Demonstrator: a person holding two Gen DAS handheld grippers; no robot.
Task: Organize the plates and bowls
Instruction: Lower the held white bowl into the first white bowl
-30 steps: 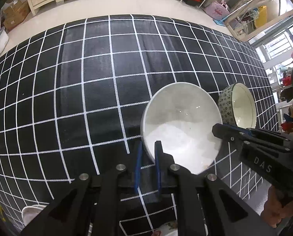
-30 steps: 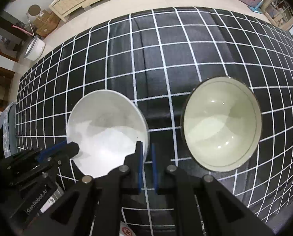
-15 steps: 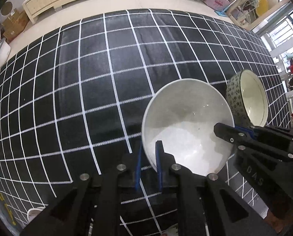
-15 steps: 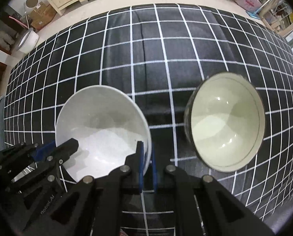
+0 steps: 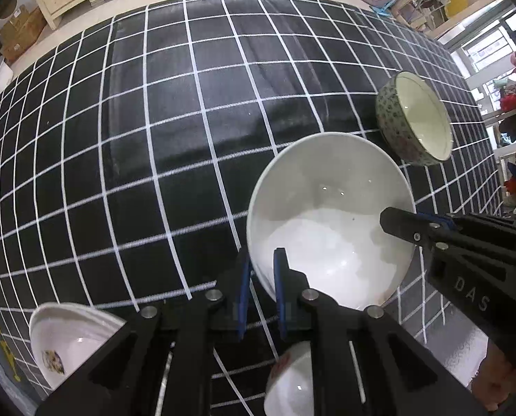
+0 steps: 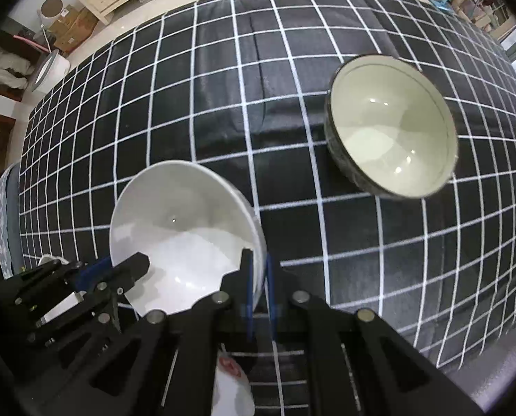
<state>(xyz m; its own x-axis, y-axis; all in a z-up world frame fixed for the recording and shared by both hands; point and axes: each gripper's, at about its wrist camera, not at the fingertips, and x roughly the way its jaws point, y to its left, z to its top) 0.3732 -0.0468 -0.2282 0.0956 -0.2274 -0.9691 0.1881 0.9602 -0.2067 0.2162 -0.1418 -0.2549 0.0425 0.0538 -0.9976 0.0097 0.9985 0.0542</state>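
A plain white bowl (image 5: 330,215) is held in the air above the black checked tablecloth (image 5: 154,121). My left gripper (image 5: 260,270) is shut on its near left rim. My right gripper (image 6: 258,270) is shut on its right rim; the same bowl shows in the right wrist view (image 6: 185,235). A speckled dark bowl with a cream inside (image 6: 393,131) stands on the cloth to the right; it also shows in the left wrist view (image 5: 413,118).
A white bowl with a flower print (image 5: 67,339) sits at the near left table edge. Another small white bowl with a red mark (image 5: 289,378) lies under my left gripper. Cabinets, boxes and shelves stand on the floor beyond the table.
Both grippers have lifted the white bowl and drawn it back toward the near edge. The speckled bowl now lies farther away, and two small bowls have come into view below.
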